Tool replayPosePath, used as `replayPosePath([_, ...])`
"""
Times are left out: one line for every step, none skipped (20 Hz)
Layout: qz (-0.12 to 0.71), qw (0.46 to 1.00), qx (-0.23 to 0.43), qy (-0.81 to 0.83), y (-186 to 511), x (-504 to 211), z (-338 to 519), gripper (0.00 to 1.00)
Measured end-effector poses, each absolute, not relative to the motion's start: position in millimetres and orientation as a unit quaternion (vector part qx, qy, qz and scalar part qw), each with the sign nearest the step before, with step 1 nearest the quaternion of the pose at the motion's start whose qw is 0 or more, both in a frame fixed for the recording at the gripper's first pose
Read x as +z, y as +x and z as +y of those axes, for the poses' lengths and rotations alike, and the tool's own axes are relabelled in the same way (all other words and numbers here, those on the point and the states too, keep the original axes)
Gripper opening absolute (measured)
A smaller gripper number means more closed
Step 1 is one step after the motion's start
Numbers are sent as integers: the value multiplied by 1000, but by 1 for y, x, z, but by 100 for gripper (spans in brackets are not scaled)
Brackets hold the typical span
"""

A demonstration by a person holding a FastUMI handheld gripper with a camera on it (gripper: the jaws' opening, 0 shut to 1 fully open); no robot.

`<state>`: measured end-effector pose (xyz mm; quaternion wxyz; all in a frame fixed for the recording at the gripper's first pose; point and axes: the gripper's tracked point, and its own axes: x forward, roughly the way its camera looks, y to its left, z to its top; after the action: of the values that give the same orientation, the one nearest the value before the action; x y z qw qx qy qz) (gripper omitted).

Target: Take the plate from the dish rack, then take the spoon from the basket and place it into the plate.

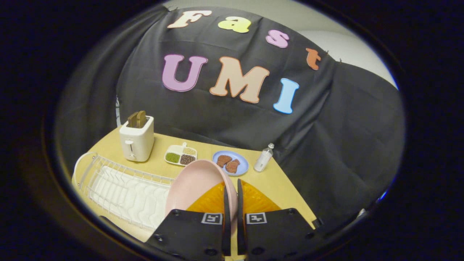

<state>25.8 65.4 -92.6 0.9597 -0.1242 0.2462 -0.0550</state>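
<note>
1. Pinching the pink plate (194, 183), the fingers (232, 203) stand nearly together, with the plate's rim running down into the narrow gap between them; both press on it.
2. Plate position: raised on edge, not lying flat, just above the near end of the dish rack (119, 188) and ahead of the fingers, to their left.
3. Plate orientation: its hollow face turns left, toward the rack; its long axis as seen runs from the fingers up and away toward the back of the worktop (282, 188).
4. Plate material and shape: smooth, matt, round with a shallow raised rim; one plate held.
5. Dish rack: one, white wire frame with rounded corners, sitting over a white ribbed drain tray; its slots look bare from this angle.
6. Worktop: pale wood-coloured, smooth surface.
7. Toaster (136, 139): one, white, boxy with rounded edges, standing beyond the rack; two brown slices stick up from its top.
8. Divided dish (180, 155): one, white, holding three separate heaps of small grains, green, dark brown and pale.
9. Blue plate (230, 163): one, round, carrying two reddish-brown rough-textured pieces; it lies flat just beyond the pink plate.
10. Bottle (263, 157): one, clear plastic with a white cap, upright, just beside the blue plate on its right.
</note>
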Motion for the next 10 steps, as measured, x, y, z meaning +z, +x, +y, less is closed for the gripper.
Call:
replayPosePath([245,961,-56,-114,19,-90,55,10])
replayPosePath([239,963,-61,-107,14,-86,44,10])
replayPosePath([237,964,-66,-103,8,-83,31,10])
replayPosePath([234,965,-71,-96,1,-82,18,10])
replayPosePath([234,965,-75,-87,-5,-83,7,10])
replayPosePath([235,966,-78,-76,-12,-84,-3,10])
replayPosePath([235,967,-78,-64,-18,-85,-12,10])
replayPosePath([235,967,-77,-55,-22,-89,-20,10])
replayPosePath([236,968,-75,-47,-27,-92,-28,10])
replayPosePath([237,968,-74,-42,-32,-98,-35,10])
